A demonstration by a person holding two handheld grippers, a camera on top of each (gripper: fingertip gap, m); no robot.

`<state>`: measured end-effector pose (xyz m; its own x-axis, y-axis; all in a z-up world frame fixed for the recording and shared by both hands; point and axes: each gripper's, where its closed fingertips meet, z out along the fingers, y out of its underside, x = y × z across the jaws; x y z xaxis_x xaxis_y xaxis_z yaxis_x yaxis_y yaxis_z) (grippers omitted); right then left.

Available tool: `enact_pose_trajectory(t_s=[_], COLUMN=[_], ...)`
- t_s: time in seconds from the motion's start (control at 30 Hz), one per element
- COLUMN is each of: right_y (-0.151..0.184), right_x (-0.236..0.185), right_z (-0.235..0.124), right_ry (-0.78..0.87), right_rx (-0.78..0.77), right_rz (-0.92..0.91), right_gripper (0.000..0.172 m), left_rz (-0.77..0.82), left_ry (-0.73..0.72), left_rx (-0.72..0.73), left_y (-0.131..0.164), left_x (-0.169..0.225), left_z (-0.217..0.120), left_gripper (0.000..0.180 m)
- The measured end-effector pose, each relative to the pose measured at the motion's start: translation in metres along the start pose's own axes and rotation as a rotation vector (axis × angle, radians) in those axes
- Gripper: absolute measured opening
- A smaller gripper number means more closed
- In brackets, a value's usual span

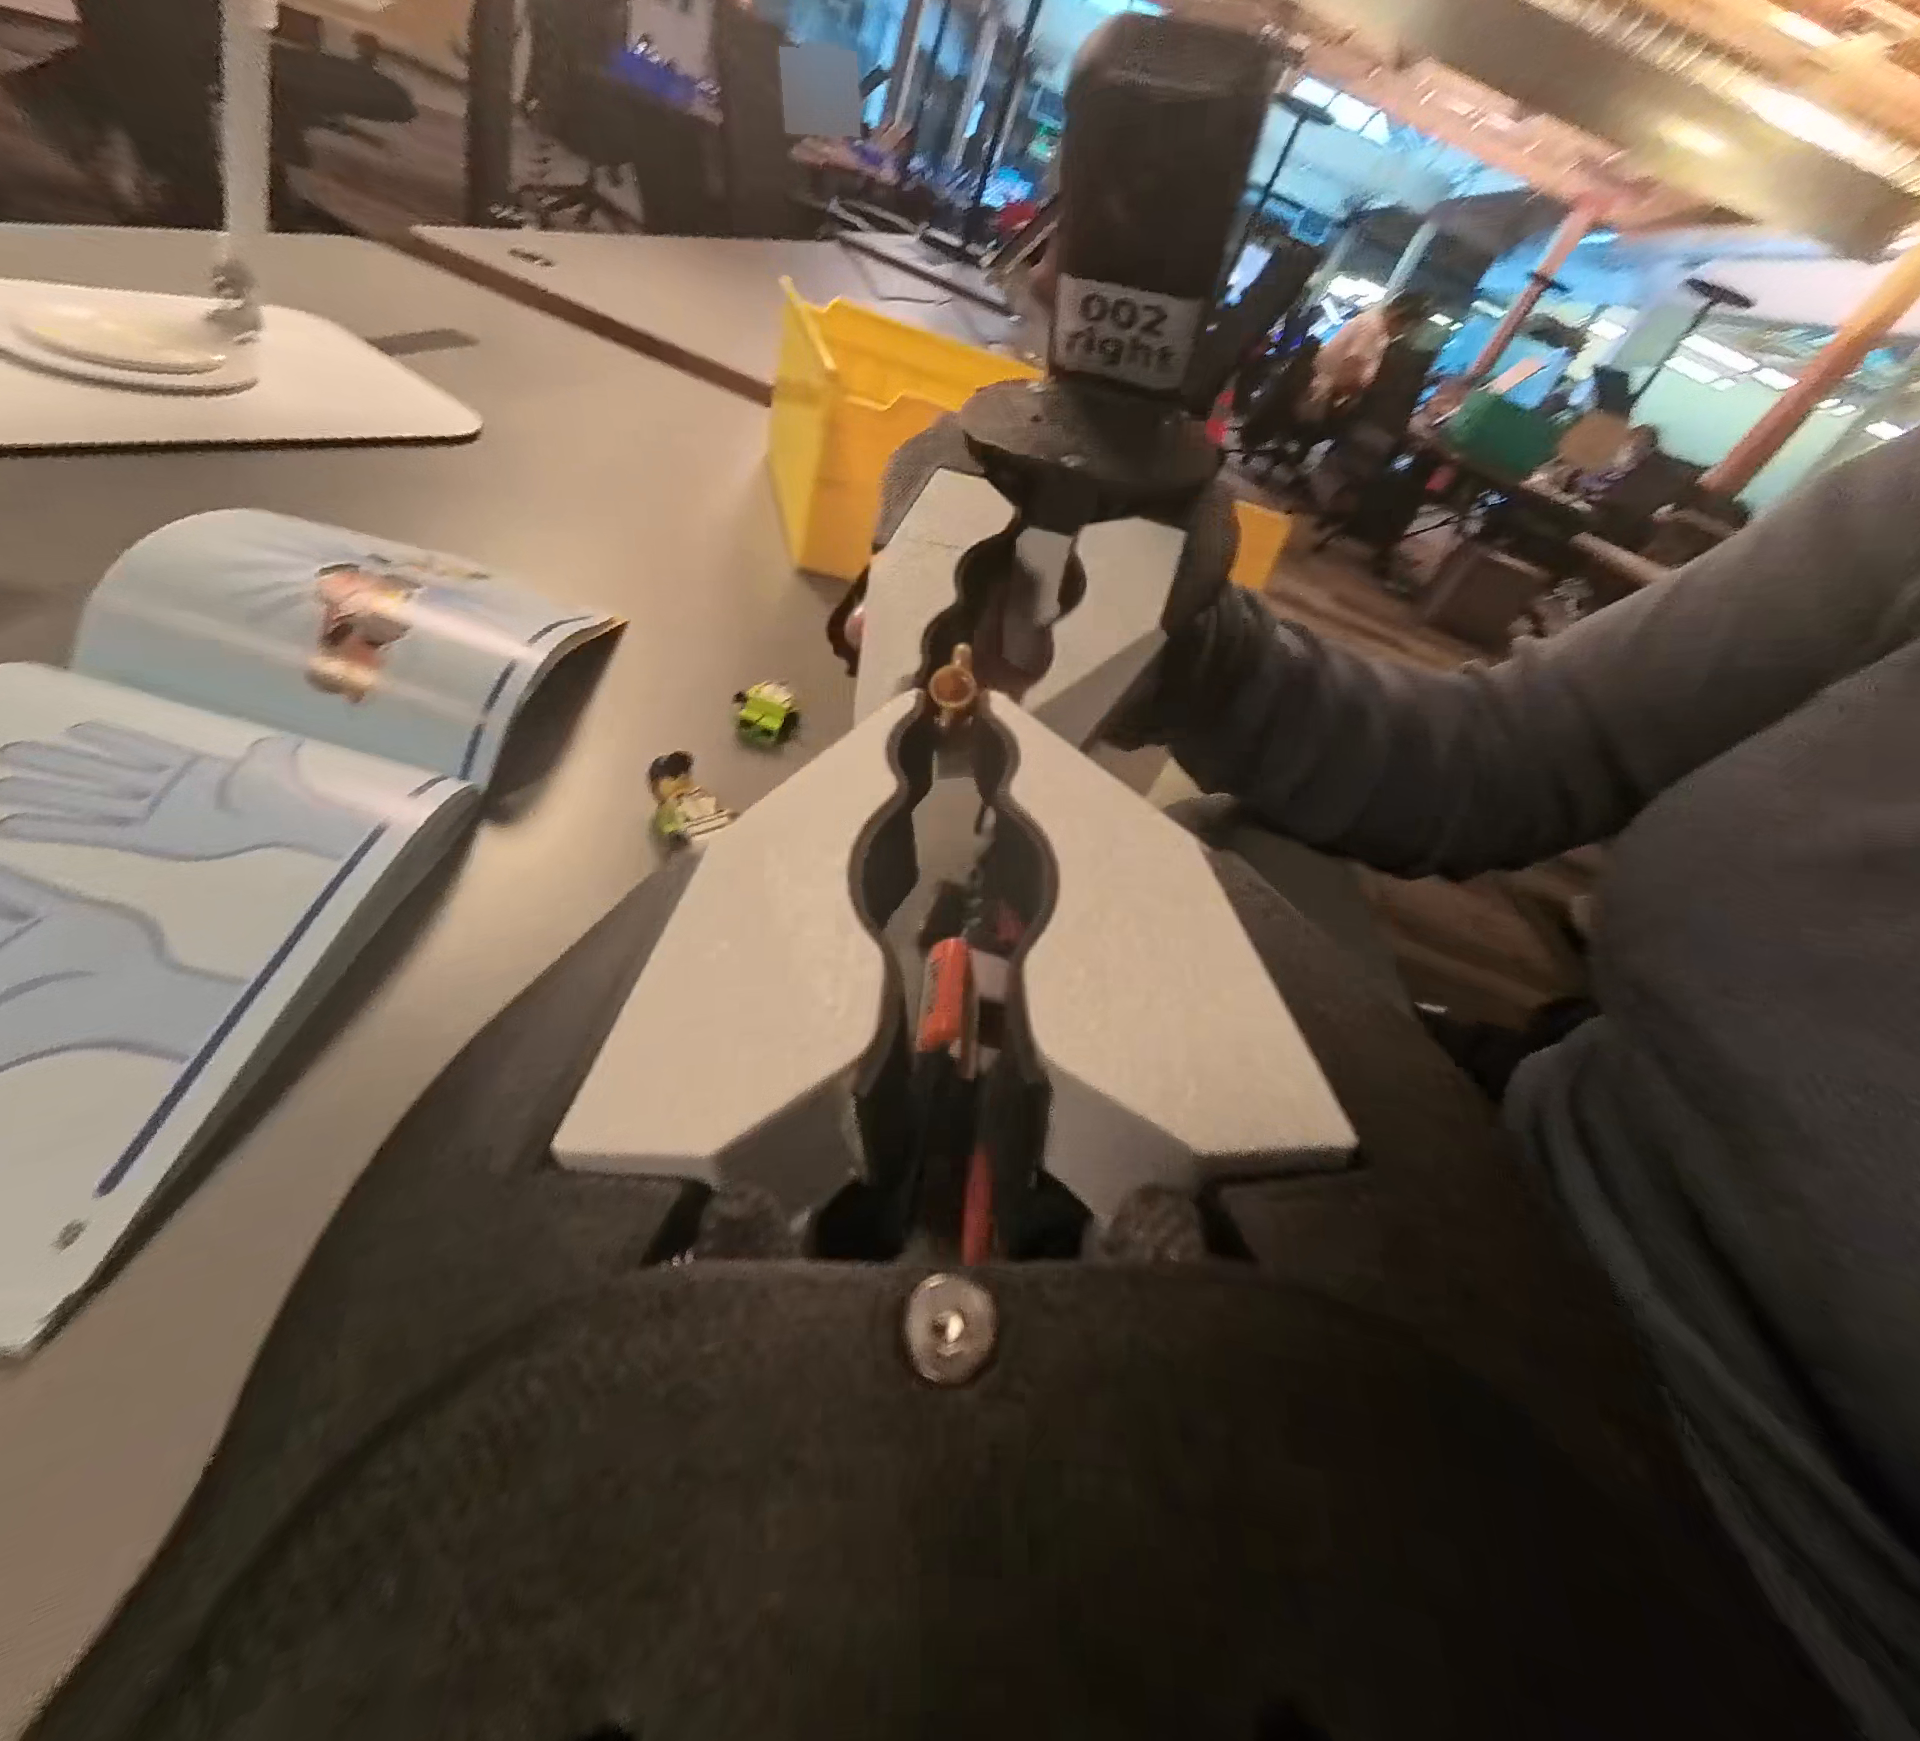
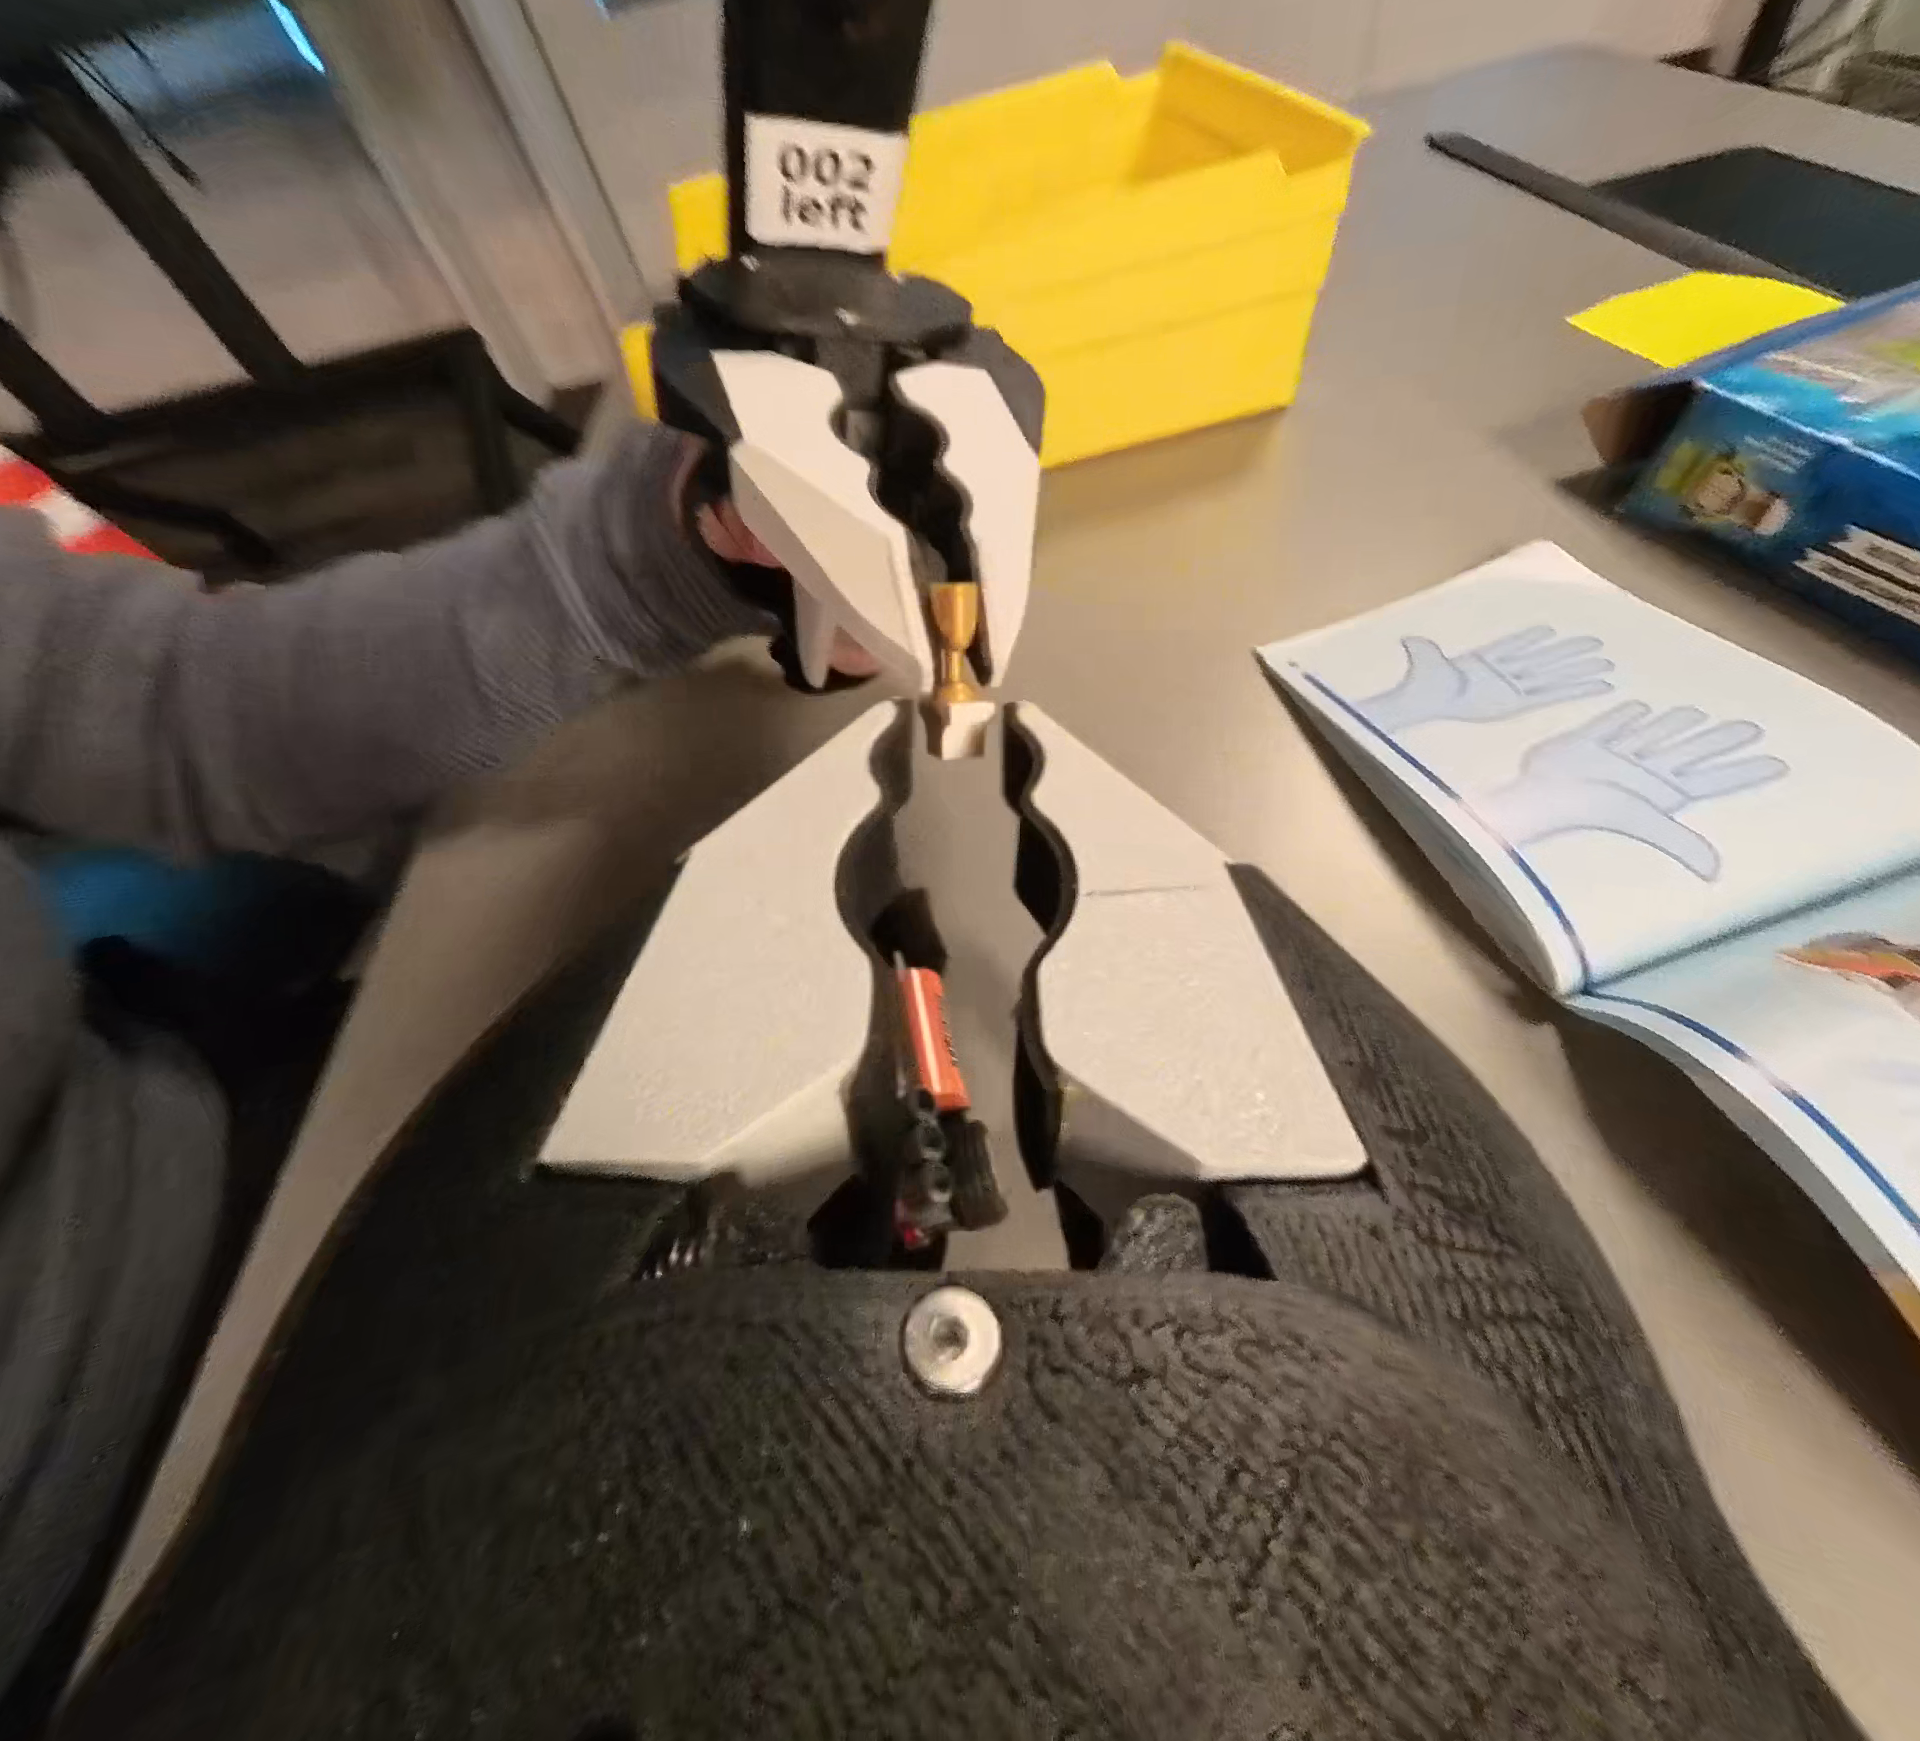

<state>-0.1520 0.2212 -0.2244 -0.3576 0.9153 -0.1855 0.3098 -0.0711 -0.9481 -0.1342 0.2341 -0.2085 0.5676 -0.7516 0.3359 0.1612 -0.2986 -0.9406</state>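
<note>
Gold goblet (image 2: 954, 633) clamped in left tool (image 2: 951, 652); right tool (image 2: 956, 735) clamps white piece (image 2: 954, 733); grey table (image 2: 1351, 548).

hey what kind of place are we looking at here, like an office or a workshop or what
Probably an open-plan office or lab used as a toy-building workbench: a grey table holds a yellow bin and an open instruction booklet, and rows of desks with seated people fill the background.

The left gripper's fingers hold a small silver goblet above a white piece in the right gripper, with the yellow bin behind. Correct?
Not quite: the goblet is gold, not silver, as the right wrist view shows. The rest stands: left gripper holds it above the white piece in the right gripper, yellow bin behind.
</note>
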Motion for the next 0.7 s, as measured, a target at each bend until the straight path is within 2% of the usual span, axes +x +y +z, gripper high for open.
enact_pose_trajectory(t_s=[0.17, 0.23, 0.27, 0.33, 0.37, 0.4, 0.47, 0.6, 0.7], right_y=[-0.008, -0.008, -0.001, 0.019, 0.015, 0.007, -0.006, -0.021, -0.029], right_x=[-0.01, -0.008, 0.003, 0.029, 0.028, 0.029, 0.036, 0.053, 0.062], right_z=[-0.006, -0.009, -0.011, -0.024, -0.03, -0.036, -0.045, -0.057, -0.071], right_ry=[-0.074, -0.021, 0.063, 0.222, 0.213, 0.211, 0.258, 0.448, 0.651], right_rx=[0.063, 0.038, -0.017, -0.137, -0.096, -0.042, 0.026, 0.145, 0.238], right_rz=[-0.005, -0.108, -0.168, -0.276, -0.237, -0.192, -0.188, -0.282, -0.449], right_gripper=[0.007, 0.007, 0.007, 0.007, 0.006, 0.006, 0.006, 0.006, 0.007], left_rz=[-0.016, 0.024, 0.044, 0.02, 0.035, 0.06, 0.075, 0.131, 0.305], left_ry=[0.079, 0.068, 0.07, 0.15, 0.094, -0.01, -0.173, -0.288, -0.456], left_rx=[0.047, 0.05, 0.072, 0.314, 0.368, 0.353, 0.23, -0.007, -0.053], left_y=[-0.007, -0.009, -0.013, -0.054, -0.064, -0.062, -0.044, -0.008, -0.018], left_x=[0.012, 0.014, 0.016, 0.029, 0.022, 0.009, -0.016, -0.034, -0.031], left_z=[0.002, 0.003, 0.002, -0.026, -0.041, -0.049, -0.046, -0.019, -0.019], left_gripper=[0.005, 0.005, 0.005, 0.004, 0.004, 0.004, 0.005, 0.005, 0.006])
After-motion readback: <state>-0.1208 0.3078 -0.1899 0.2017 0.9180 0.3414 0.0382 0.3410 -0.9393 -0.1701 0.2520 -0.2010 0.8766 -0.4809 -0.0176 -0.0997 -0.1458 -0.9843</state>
